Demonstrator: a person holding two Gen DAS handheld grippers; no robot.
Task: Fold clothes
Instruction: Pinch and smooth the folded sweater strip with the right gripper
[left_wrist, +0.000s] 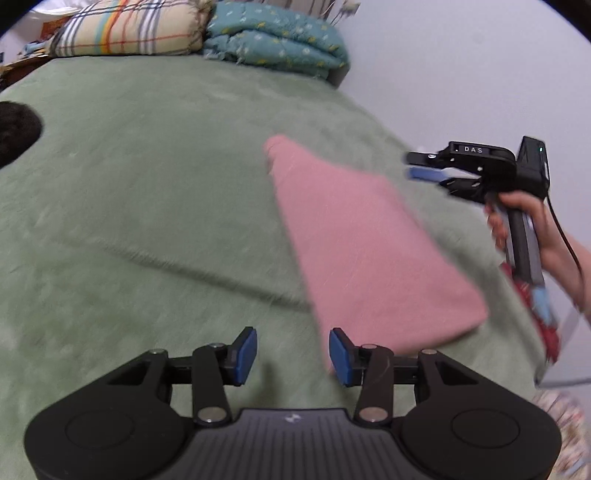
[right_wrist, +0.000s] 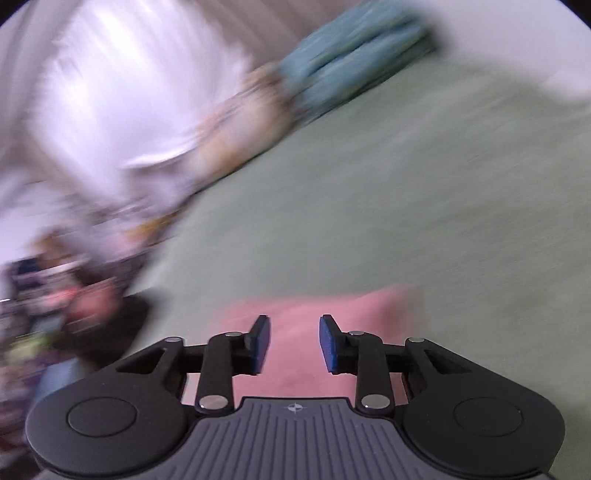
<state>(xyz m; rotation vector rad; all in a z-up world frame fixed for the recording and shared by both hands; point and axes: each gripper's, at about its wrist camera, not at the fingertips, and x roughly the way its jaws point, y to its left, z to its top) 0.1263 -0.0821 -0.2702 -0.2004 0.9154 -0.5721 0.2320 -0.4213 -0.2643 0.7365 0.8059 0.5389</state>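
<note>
Left gripper (left_wrist: 292, 356) low in its own view, blue pads spread apart, nothing between them; it hangs over the green bedspread (left_wrist: 147, 206) with the near corner of the pink garment (left_wrist: 373, 251) just behind its right-hand pad. Right gripper (right_wrist: 294, 343) likewise spread, jaws empty, poised above the pink garment (right_wrist: 314, 325), which fills the gap between the pads in the right wrist view. From the left wrist view the right gripper (left_wrist: 424, 168) shows side-on, gripped by a bare hand (left_wrist: 532, 225), off the garment's far right edge and clear of the cloth; a dark cable trails from its rear. The pink garment lies flat on the bedspread as a folded, long, roughly rectangular shape, running diagonally from near the left gripper toward the middle of the bed, close to the bed's right side. A long crease crosses the bedspread left of it. Farther off, a dark object (left_wrist: 16, 131) at the left edge. At the head of the bed, a plaid pillow (left_wrist: 129, 29) beside a folded teal quilt (left_wrist: 277, 40). Right wrist view heavily motion-blurred; background there unreadable.
</note>
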